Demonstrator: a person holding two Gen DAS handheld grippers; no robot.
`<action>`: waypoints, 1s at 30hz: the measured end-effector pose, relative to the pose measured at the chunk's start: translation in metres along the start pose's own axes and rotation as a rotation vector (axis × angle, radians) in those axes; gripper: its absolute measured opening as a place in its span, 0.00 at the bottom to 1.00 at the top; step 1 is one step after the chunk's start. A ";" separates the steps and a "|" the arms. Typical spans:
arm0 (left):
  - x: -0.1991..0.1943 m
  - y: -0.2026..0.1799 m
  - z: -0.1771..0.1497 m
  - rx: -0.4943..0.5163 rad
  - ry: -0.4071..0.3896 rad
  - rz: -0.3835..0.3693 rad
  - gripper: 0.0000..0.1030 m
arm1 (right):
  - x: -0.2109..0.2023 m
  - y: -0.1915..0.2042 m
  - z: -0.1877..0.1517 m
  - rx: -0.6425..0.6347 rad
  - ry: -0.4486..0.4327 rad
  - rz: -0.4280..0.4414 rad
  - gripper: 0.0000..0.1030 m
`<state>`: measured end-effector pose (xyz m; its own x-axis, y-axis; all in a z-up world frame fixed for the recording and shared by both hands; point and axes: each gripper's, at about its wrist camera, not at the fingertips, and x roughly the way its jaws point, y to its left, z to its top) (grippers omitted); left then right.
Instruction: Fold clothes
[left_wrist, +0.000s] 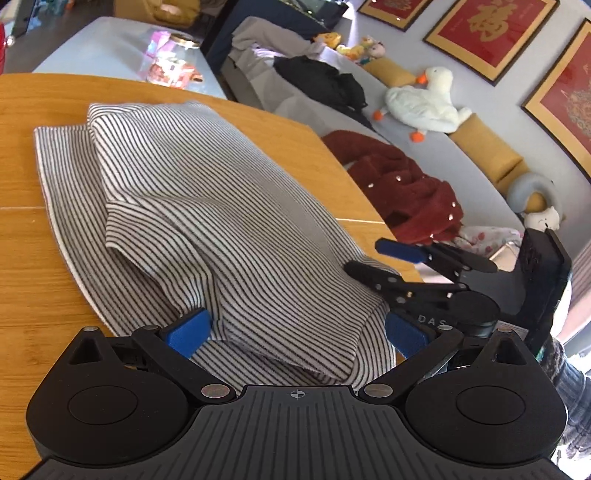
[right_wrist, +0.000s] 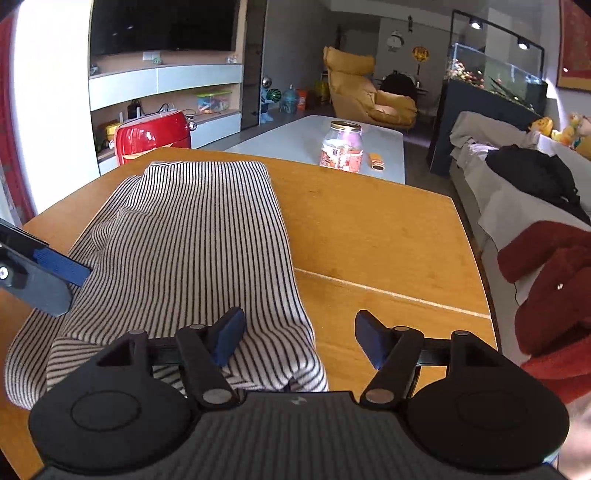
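Striped top (left_wrist: 192, 206) lies part-folded, layers doubled, on the wooden desk (left_wrist: 33, 266); left gripper (left_wrist: 295, 332) and right gripper (right_wrist: 297, 339) both hold jaws apart, empty, at its 6 o'clock hem; any further fold wants both corners pinched evenly, edges aligned.

The left gripper (left_wrist: 297, 332) hangs low with its jaws spread wide, blue pads (left_wrist: 190, 332) at about 8 and 4 o'clock of its own view. The right gripper (left_wrist: 384, 258) shows in that same view at 3 o'clock, its fingers parted and pointing toward 9 o'clock.

In the right wrist view the right gripper (right_wrist: 299, 339) is likewise spread, one pad (right_wrist: 229, 339) at 7 o'clock, the other at 5. The left gripper's blue fingertip (right_wrist: 61, 266) enters at 9 o'clock, aimed toward 3 o'clock.
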<state>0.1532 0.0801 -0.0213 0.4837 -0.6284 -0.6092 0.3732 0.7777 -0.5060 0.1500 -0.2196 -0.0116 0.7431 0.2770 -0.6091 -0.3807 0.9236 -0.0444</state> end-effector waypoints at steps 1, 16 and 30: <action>0.001 -0.002 0.003 0.031 -0.004 0.027 1.00 | -0.005 0.001 -0.004 0.022 -0.002 -0.001 0.66; -0.058 0.006 -0.007 0.078 -0.080 0.231 1.00 | -0.077 0.061 0.011 -0.155 -0.097 0.206 0.48; -0.065 0.021 -0.017 -0.185 -0.190 0.011 1.00 | -0.069 0.100 0.030 -0.270 -0.107 0.137 0.57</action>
<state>0.1166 0.1368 -0.0029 0.6335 -0.5920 -0.4981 0.2245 0.7567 -0.6140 0.0773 -0.1385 0.0500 0.7233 0.4330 -0.5380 -0.6024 0.7765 -0.1849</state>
